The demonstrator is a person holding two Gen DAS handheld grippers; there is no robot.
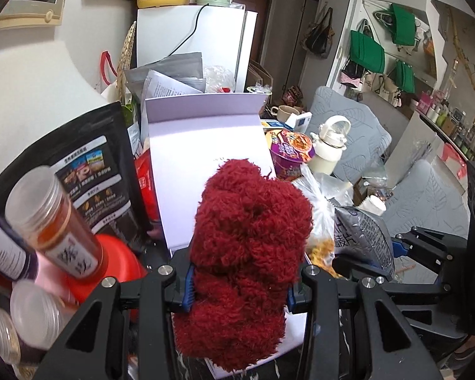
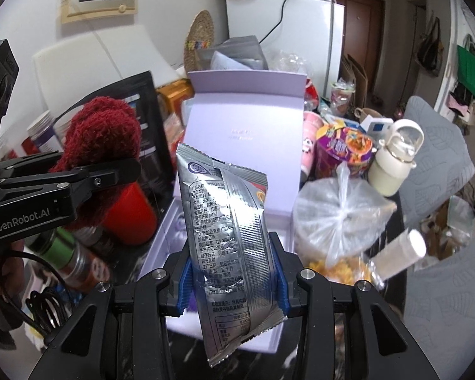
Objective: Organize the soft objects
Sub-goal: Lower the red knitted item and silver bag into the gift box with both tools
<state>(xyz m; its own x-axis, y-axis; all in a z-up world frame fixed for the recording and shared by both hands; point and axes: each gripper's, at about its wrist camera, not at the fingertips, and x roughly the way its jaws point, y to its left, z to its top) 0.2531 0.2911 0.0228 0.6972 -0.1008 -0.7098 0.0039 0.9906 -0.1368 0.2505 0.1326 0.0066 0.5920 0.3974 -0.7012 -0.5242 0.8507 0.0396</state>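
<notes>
Left wrist view: red plush [image 1: 247, 253] clenched in my left gripper [image 1: 237, 288], fingers [image 1: 188, 288] pinching its middle, held above the open lilac box [image 1: 205, 145]. Right gripper [image 2: 234, 272] grasps a silver pouch [image 2: 228, 237] upright over the same box, likely so both can drop in. Crowded counter around: noodle cup [image 1: 289, 155], white bottle [image 1: 329, 148], tied plastic bag [image 2: 338, 212]. Right wrist view alone shows the box's inside, plus the plush from the side; left view shows only the lid.
</notes>
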